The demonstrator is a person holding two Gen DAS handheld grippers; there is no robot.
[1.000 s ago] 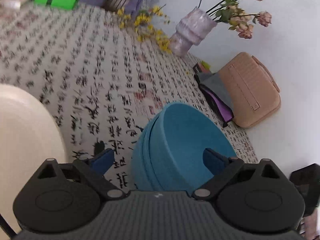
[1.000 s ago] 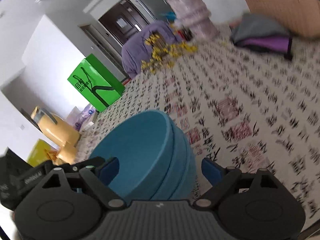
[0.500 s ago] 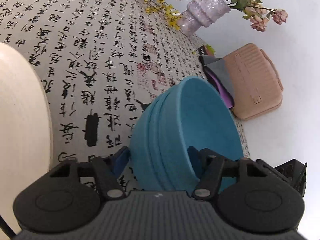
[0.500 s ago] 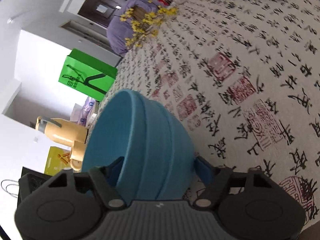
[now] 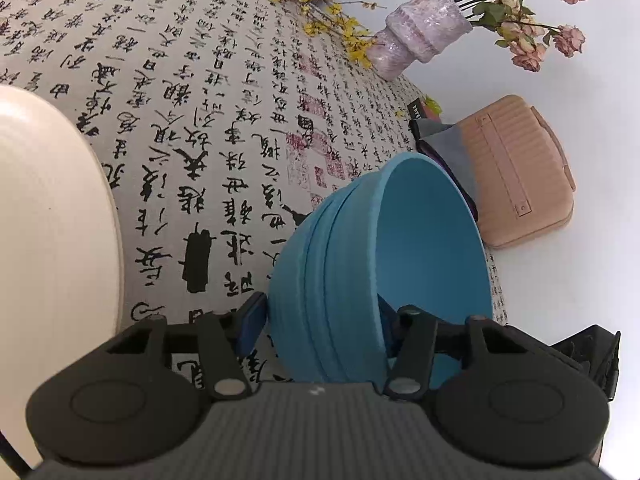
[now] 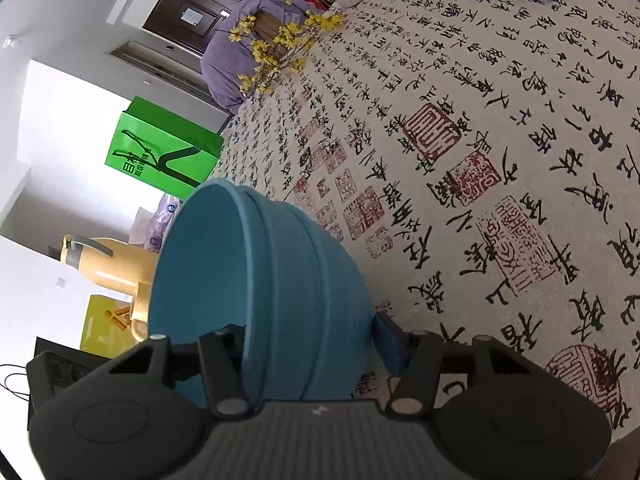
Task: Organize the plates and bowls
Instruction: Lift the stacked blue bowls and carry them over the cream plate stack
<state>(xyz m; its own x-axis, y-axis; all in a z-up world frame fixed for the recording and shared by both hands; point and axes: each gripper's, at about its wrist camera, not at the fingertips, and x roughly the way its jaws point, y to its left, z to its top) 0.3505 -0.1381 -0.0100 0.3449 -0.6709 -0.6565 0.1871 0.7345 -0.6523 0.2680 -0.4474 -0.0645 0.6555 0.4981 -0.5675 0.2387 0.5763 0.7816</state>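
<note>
The stack of nested blue bowls point(image 5: 360, 280) is gripped at its rim from two opposite sides. The left claw point(image 5: 320, 316) is clamped on the rim, one blue pad against the matte outer wall and the other finger inside the smooth hollow. The right claw point(image 6: 308, 340) is clenched likewise on the opposite rim of the same stack point(image 6: 260, 280). Stepped ridges are seen on the rounded outer walls where the rims overlap. The stack is held over the worktop point(image 5: 200, 120), which is covered with a cloth printed with black calligraphy and red seals. A cream ribbed plate point(image 5: 48, 220) is seen at the left edge. Farther off, a tan ribbed case point(image 5: 516, 176), a folded grey-purple cloth point(image 5: 444, 148), a lilac textured vase point(image 5: 416, 36) and yellow blossom sprigs point(image 5: 328, 12) are seen.
</note>
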